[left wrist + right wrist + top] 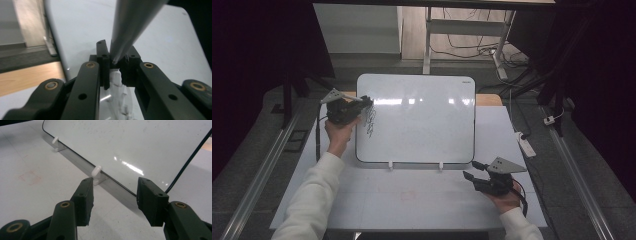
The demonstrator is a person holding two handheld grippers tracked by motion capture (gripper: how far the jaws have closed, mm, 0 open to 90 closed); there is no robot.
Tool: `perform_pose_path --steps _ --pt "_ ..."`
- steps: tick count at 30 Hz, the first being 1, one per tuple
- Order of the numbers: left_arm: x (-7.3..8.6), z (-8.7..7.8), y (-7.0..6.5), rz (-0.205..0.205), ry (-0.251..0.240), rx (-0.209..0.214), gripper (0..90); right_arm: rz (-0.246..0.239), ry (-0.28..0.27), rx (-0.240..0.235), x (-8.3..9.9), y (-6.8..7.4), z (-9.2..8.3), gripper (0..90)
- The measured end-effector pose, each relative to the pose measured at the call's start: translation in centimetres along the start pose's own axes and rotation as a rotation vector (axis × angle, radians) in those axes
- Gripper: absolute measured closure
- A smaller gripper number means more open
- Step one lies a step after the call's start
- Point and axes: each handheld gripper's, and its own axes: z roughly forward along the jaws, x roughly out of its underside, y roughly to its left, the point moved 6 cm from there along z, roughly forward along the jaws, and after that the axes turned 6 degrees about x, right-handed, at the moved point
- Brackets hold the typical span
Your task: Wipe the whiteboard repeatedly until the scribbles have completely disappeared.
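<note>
**Left gripper holds a marker at the whiteboard; right gripper waits open**

At the left of the high view, the left gripper (362, 103) is raised against the left edge of the whiteboard (417, 120), its grey plate on top and a white sleeve (312, 195) running back to the bottom edge. Its jaws are clamped on a marker (130, 27), which in the left gripper view rises as a grey barrel from between the pads toward the top of the frame. Just beside the gripper tip, dark scribbles (370, 121) run down the board's left part. The rest of the board is glossy and bare, with light reflections near its top.

The whiteboard leans back, standing on two small white feet (390, 165) on the table (412, 200). A faint red square (408, 195) is on the table in front of it.

At the right, the right gripper (472, 170) rests low near the board's lower right corner, well apart from the left one. Its jaws stand moderately wide with nothing between them, pointing at one white foot (97, 173) and the board's bottom edge.
</note>
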Motion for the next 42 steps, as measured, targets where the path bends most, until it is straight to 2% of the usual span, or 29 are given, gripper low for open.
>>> perform_pose_path --steps 2,4,7,10,13,17,20,22,24,26,28,31,34,36,37,39,40,42 --pt "0.2 0.3 -0.6 0.018 0.017 0.008 78.1 -0.001 0.005 0.000 0.0 0.1 0.1 47.6" --pt "-0.1 0.0 -0.2 0.027 0.011 -0.012 78.1 0.000 0.005 0.000 0.0 0.1 0.1 47.6" --pt "-0.5 -1.2 1.4 -0.017 -0.022 -0.045 78.1 -0.003 0.002 0.003 0.0 0.1 0.0 47.6" --pt "-0.4 -1.9 2.1 -0.047 -0.038 -0.042 78.1 0.000 -0.001 0.002 -0.1 0.1 -0.1 47.6" --pt "0.0 -1.6 1.5 -0.040 -0.029 -0.032 78.1 -0.002 0.002 0.000 0.0 0.1 0.0 47.6" --pt "0.4 -0.7 0.6 -0.052 -0.024 0.006 78.1 -0.007 0.004 0.002 0.0 0.2 0.1 47.6" --pt "0.5 -0.1 -0.3 -0.030 -0.001 0.022 78.1 -0.008 0.003 0.001 -0.1 0.2 0.2 47.6" --pt "0.6 -0.1 -0.4 -0.009 0.014 0.018 78.1 -0.009 0.006 0.001 -0.1 0.2 0.3 47.6" --pt "0.3 -0.9 0.3 -0.004 0.004 -0.017 78.1 -0.008 0.009 0.002 0.0 0.2 0.3 47.6" --pt "0.1 -2.1 1.7 -0.028 -0.020 -0.053 78.1 -0.008 0.009 0.001 0.0 0.2 0.3 47.5" --pt "0.1 -2.7 2.4 -0.051 -0.035 -0.059 78.1 -0.006 0.007 0.000 0.0 0.2 0.2 47.5" --pt "0.4 -1.9 1.6 -0.043 -0.031 -0.037 78.1 -0.008 0.003 -0.001 -0.1 0.3 0.2 47.5" --pt "0.9 -0.4 -0.2 -0.006 -0.003 0.003 78.1 -0.011 0.005 -0.002 -0.2 0.3 0.2 47.5" --pt "1.1 -0.1 -0.8 0.011 0.004 0.010 78.1 -0.010 0.005 -0.001 -0.1 0.3 0.2 47.5" --pt "1.1 -0.2 -0.7 0.018 0.008 0.007 78.1 -0.009 0.006 -0.001 -0.1 0.3 0.3 47.5" --pt "1.0 -1.1 0.1 0.013 -0.008 -0.031 78.1 -0.007 0.005 -0.003 -0.1 0.3 0.3 47.5" --pt "0.9 -1.7 0.8 0.000 -0.022 -0.050 78.1 -0.007 0.006 -0.002 0.0 0.3 0.3 47.5" --pt "0.9 -2.5 1.6 -0.032 -0.043 -0.055 78.1 -0.007 0.008 -0.003 0.0 0.3 0.2 47.5"
